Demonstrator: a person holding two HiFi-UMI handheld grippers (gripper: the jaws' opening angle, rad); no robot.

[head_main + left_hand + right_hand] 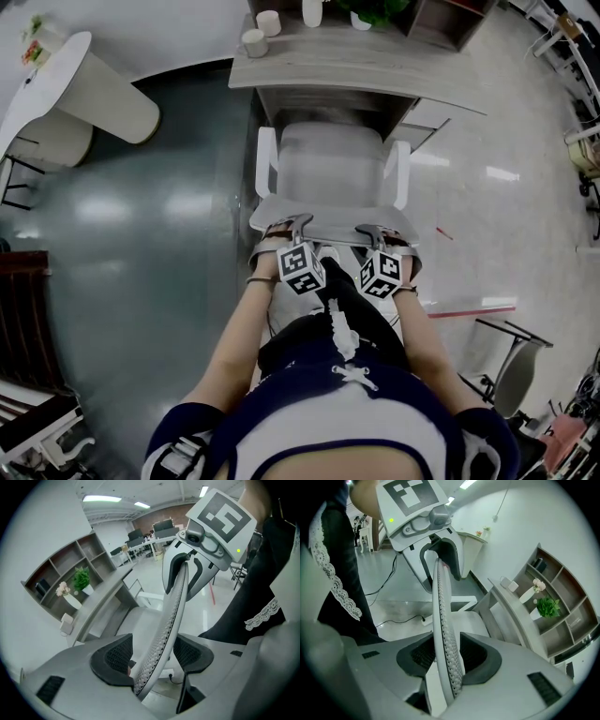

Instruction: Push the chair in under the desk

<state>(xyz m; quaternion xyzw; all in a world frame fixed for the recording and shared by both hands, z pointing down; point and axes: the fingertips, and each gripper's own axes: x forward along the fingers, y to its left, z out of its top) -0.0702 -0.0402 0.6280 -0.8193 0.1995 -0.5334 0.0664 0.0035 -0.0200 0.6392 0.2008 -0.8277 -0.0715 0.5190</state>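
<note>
A white chair (328,159) stands facing the grey desk (356,66), its seat partly under the desktop. Both grippers sit on the top edge of its mesh backrest (333,217). My left gripper (298,223) is at the left of that edge, my right gripper (373,231) at the right. In the left gripper view the backrest (176,602) runs between the pads of the left gripper (152,660), which press on it. In the right gripper view the backrest (440,602) is likewise clamped by the right gripper (446,656).
Cups (254,40) and a vase stand on the desk, with a shelf and a plant (547,605) behind. A round white table (84,84) is at the left. A cable (393,618) lies on the floor. A folding chair (516,366) stands at the right.
</note>
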